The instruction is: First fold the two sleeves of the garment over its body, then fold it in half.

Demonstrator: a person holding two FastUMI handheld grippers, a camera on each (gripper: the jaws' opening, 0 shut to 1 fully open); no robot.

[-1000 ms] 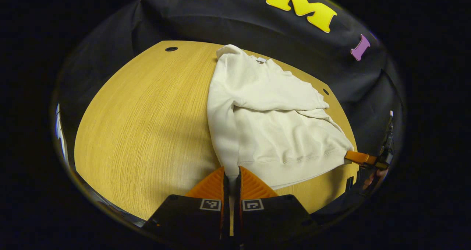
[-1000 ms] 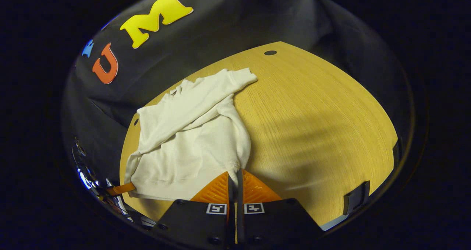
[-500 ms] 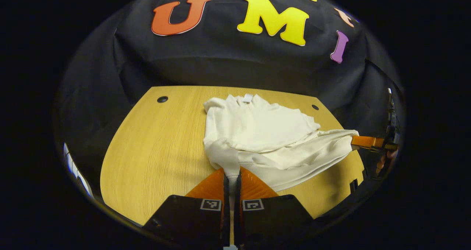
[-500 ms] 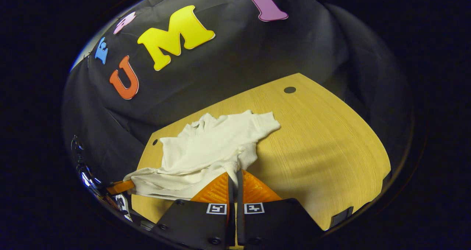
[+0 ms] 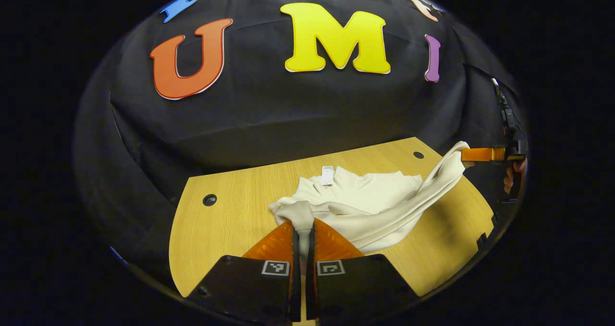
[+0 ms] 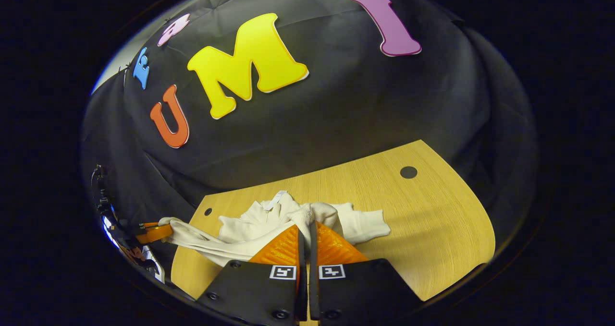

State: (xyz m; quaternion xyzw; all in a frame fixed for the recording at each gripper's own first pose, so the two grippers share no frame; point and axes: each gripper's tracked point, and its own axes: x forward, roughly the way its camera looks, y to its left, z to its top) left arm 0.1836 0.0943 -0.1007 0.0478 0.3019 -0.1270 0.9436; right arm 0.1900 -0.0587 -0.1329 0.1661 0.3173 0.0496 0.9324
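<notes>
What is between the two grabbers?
In the left gripper view, the cream sweatshirt stretches from the left gripper to the right gripper, its hem lifted above the wooden table.

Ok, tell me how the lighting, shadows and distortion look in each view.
Left gripper view: fisheye bends the wooden table edge; the white sweatshirt casts a soft shadow at right. Right gripper view: same bowing, a dim shadow band across the table, no glare.

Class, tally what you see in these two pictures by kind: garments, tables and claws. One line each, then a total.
Garments: 1, the white sweatshirt
Tables: 1, the wooden table
Claws: 2, the left claw and the right claw, each shut on the sweatshirt's hem
Total: 4
</notes>
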